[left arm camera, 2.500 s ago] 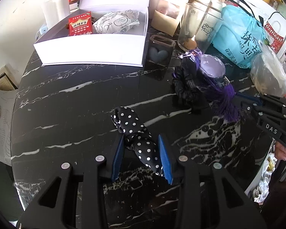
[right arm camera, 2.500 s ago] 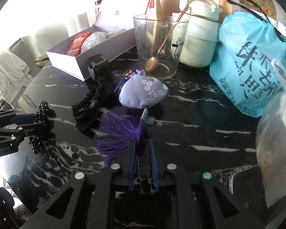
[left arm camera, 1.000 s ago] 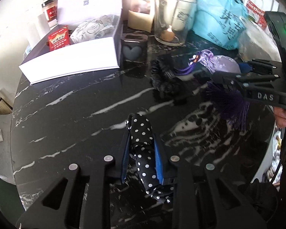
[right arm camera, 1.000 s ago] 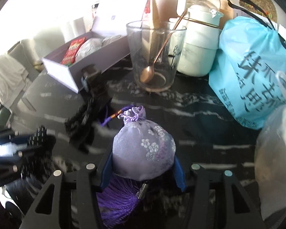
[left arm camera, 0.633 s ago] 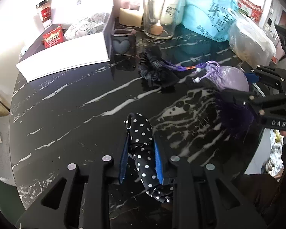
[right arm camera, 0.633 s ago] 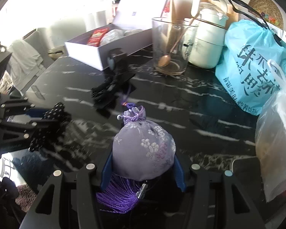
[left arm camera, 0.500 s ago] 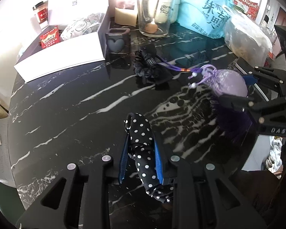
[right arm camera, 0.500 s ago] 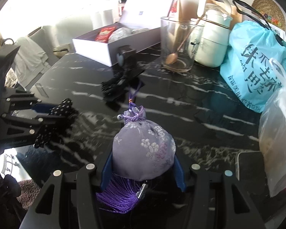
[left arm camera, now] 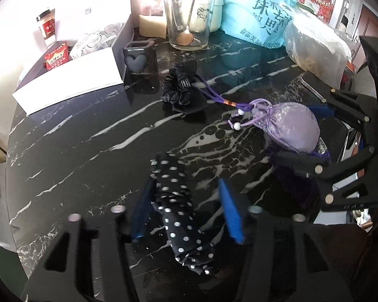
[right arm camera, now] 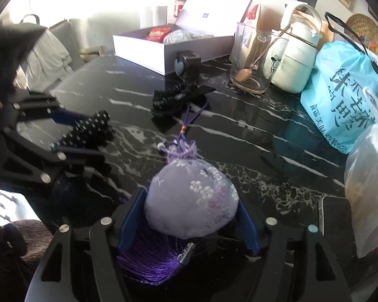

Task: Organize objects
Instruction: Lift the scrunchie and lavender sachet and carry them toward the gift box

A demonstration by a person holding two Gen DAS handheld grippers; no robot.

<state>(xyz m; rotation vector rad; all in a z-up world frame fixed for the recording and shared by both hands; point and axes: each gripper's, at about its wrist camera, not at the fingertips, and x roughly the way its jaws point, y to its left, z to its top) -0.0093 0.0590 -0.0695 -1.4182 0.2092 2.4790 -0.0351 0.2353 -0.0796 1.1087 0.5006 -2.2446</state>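
Observation:
A black polka-dot fabric band (left arm camera: 174, 201) lies on the black marble table (left arm camera: 88, 151) between the blue pads of my left gripper (left arm camera: 186, 201). Its jaws are opening, and the right pad stands clear of the fabric. A purple flowered sachet (right arm camera: 191, 201) with a purple tassel (right arm camera: 151, 259) rests on the table between the pads of my right gripper (right arm camera: 189, 221). Those jaws are opening too, and the pads only flank the sachet. In the left wrist view the right gripper (left arm camera: 307, 133) and the sachet (left arm camera: 289, 128) are just to the right.
A black scrunchie (left arm camera: 180, 90) lies beyond the sachet's cord. Behind it stand a dark heart-marked holder (left arm camera: 138, 60), an open white box (left arm camera: 70, 75), a glass with a spoon (left arm camera: 189, 22), a white jug (right arm camera: 294, 65), a blue bag (left arm camera: 259, 20) and a clear plastic bag (left arm camera: 315, 42). A phone (right arm camera: 335, 216) lies right.
Both pairs of jaws have spread: the left no longer pinches the polka-dot band, and the right has loosened around the sachet. The right gripper and sachet have come closer to the left gripper.

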